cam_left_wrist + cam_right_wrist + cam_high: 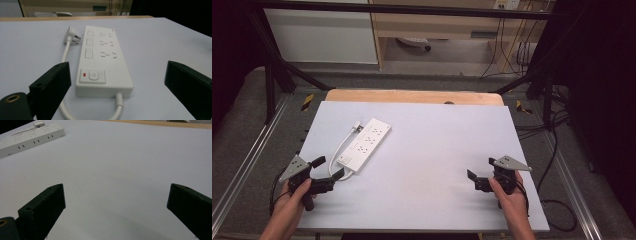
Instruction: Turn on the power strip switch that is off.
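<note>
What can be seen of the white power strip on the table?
The power strip is a long white block, plastic by its look, lying flat on the pale table, left of centre. Its top carries three socket groups, each beside a square button, and a main switch with a red mark. A white cord leaves the near end and curves back to a plug beside the far end. The left tongs stand open just before it, not touching.

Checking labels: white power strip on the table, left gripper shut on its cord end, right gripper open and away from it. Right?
Not quite. The left gripper is open, jaws either side of the power strip's cord end without touching it, per the left gripper view. The rest holds.
</note>
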Available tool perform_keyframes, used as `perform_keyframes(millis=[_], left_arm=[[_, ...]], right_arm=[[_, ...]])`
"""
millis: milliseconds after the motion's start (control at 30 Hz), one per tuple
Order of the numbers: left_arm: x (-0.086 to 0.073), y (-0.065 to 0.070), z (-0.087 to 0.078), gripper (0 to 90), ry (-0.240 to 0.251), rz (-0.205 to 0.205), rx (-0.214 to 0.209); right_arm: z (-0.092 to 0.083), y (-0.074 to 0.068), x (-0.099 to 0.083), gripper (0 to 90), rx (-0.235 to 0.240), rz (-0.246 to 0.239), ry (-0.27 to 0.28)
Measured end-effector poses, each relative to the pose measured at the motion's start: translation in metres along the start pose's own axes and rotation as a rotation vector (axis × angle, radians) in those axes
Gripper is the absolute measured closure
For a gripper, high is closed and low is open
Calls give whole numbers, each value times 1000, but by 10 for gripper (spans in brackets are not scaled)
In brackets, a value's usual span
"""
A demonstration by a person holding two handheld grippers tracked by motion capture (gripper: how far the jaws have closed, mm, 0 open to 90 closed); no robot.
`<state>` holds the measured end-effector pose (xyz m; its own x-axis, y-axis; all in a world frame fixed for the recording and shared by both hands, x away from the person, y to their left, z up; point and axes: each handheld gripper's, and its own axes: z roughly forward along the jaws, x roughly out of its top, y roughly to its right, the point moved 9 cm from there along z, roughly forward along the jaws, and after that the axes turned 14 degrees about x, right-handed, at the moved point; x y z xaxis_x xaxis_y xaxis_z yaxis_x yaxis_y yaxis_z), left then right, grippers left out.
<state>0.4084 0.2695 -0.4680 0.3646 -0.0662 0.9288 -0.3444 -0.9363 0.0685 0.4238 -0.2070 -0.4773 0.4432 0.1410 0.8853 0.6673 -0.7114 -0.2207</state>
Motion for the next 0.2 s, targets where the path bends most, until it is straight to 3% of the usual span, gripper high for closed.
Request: perform_keyframes(millis=[200], left_arm=[[-5,-1,-1,72,-19,1,11]], right_arm=[[-3,1,0,22,-6,3,5]])
